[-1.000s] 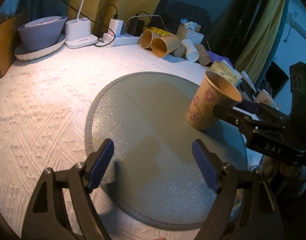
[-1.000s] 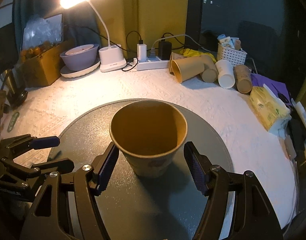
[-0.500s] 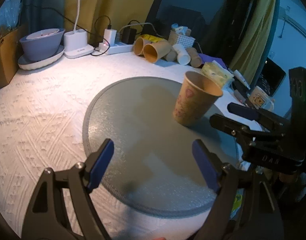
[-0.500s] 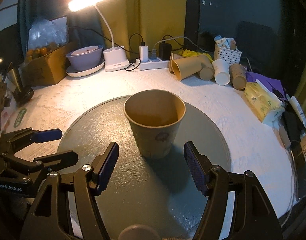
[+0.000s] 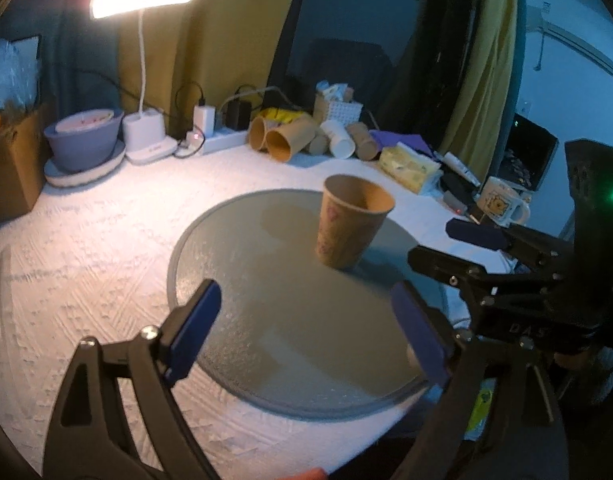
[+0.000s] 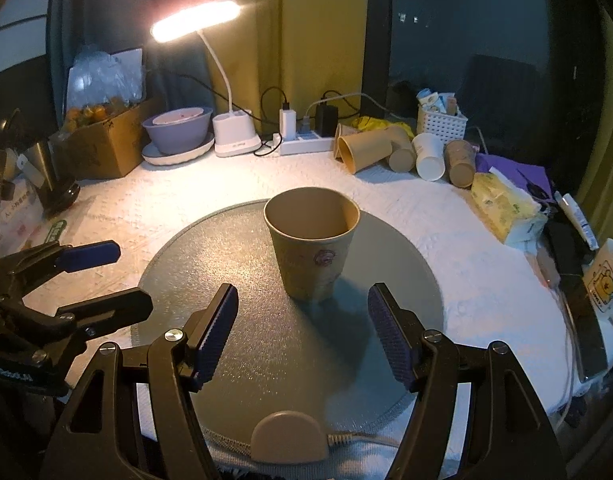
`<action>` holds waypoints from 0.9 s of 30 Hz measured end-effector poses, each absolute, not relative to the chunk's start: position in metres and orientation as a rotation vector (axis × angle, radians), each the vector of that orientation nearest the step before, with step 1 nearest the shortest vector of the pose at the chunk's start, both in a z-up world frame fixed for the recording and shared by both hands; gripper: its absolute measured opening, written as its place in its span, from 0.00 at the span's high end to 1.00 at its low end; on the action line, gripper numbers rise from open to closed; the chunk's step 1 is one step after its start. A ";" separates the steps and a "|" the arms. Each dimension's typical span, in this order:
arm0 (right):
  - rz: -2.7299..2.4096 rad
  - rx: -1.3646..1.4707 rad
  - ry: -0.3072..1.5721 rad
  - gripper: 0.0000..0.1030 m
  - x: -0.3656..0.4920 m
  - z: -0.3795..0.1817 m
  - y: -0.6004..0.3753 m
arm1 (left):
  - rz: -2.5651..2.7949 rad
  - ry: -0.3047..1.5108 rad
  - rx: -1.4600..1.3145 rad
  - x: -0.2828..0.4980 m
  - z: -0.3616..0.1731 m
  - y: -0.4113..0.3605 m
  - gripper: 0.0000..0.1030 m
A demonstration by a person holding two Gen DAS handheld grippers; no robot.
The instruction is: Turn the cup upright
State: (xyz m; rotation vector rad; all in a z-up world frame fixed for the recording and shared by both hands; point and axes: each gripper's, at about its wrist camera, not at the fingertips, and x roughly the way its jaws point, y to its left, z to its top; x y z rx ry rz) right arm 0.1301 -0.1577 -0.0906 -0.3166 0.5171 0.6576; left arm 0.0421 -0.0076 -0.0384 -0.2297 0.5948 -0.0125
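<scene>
Standing upright cup (image 6: 312, 250), just beyond spread right tongs (image 6: 302, 330)

Domestic room, improvised workspace. Evidence: lit desk lamp (image 6: 226, 80) on cloth-covered bench (image 6: 446, 248); beside the lamp a power strip (image 6: 302, 142) with chargers, stacked bowl (image 6: 178, 128); behind it yellow curtains (image 6: 318, 32).

Mat (image 6: 234, 248) bare around cup (image 6: 312, 252); toppled cups (image 6: 386, 150) crowd far edge.

The right gripper (image 6: 302, 332), whose open fingers flanked the cup (image 6: 312, 242) a second ago, now sits nearer, clear of it. The left gripper (image 5: 306, 328) is likewise farther from the cup, which no longer tilts.
</scene>
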 end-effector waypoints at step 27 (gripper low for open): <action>0.600 -0.263 0.338 0.31 0.059 -0.031 -0.199 | 0.032 0.359 -0.097 -0.012 0.034 -0.032 0.13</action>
